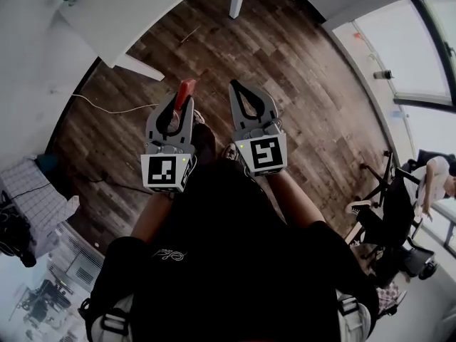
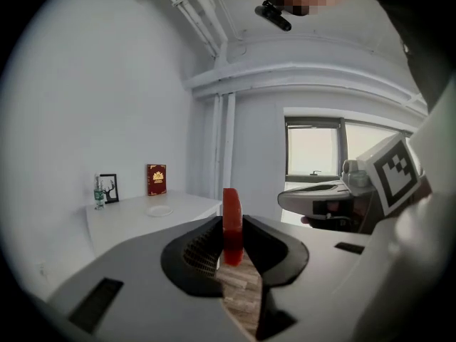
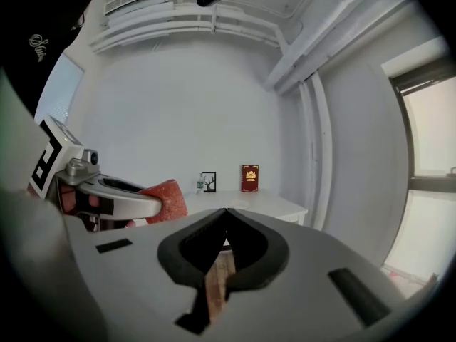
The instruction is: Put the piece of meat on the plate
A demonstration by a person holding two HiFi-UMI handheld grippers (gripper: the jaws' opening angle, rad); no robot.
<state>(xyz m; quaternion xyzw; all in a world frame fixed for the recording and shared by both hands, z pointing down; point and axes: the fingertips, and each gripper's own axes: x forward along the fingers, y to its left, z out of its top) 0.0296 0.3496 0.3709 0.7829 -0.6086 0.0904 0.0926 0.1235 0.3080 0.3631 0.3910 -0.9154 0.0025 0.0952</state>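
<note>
The piece of meat (image 1: 187,88) is a flat red slab standing on edge, its top poking out past my left gripper (image 1: 184,102), which is shut on it. In the left gripper view the meat (image 2: 231,209) is pinched upright between the two dark pads. The small white plate (image 2: 159,211) lies on a white table (image 2: 178,204) some way ahead. My right gripper (image 1: 238,85) is held beside the left one over the wooden floor, its jaws shut with nothing between them (image 3: 226,211). From the right gripper view the meat (image 3: 167,199) shows at the left.
On the table behind the plate stand a red book (image 2: 156,179), a small picture frame (image 2: 108,188) and a bottle (image 2: 98,193). A cable (image 1: 114,107) lies on the floor at the left. At the right sit an office chair (image 1: 388,212) and a person (image 1: 431,180).
</note>
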